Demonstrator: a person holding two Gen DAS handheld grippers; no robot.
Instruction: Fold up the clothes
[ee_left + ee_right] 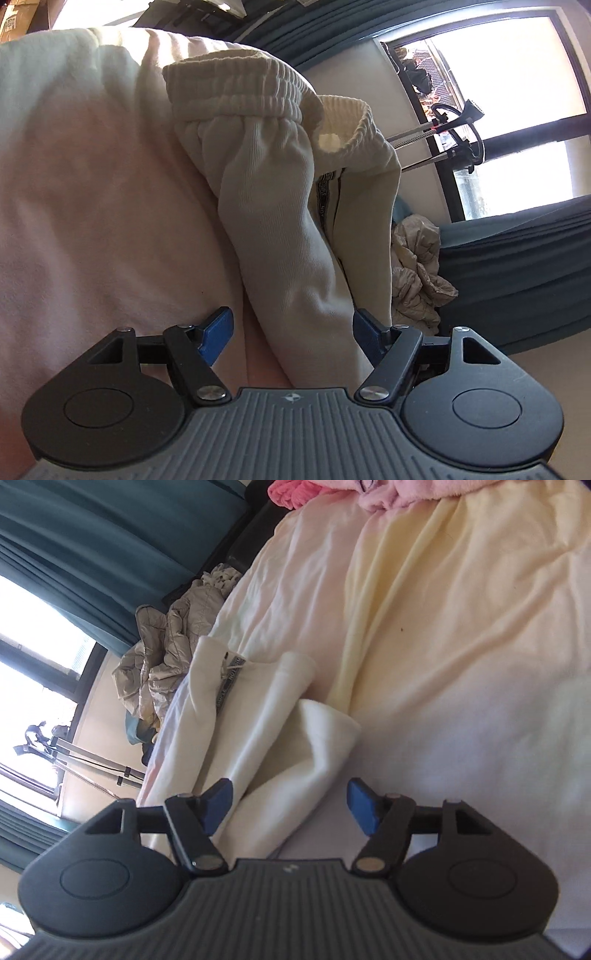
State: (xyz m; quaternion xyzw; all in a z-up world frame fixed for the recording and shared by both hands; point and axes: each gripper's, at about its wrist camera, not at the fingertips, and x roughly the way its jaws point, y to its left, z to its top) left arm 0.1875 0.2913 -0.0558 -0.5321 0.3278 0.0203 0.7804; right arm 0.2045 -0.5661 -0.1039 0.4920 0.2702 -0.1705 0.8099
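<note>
Cream sweatpants (280,206) lie folded lengthwise on the pale bed sheet (92,206), their ribbed waistband (236,88) at the far end. My left gripper (293,332) stands open just above the near part of the pants; the cloth runs between its blue pads without being pinched. In the right wrist view the other end of the sweatpants (280,731) lies on the sheet (461,646), with two leg ends folded over. My right gripper (291,805) is open over that end, and its pads are clear of the fabric.
A crumpled beige quilted garment (166,653) lies off the bed's side, in the left wrist view that garment (417,273) sits by teal curtains (517,266). Pink clothes (369,494) lie at the bed's far end. A window (517,81) and a metal stand (443,129) lie beyond.
</note>
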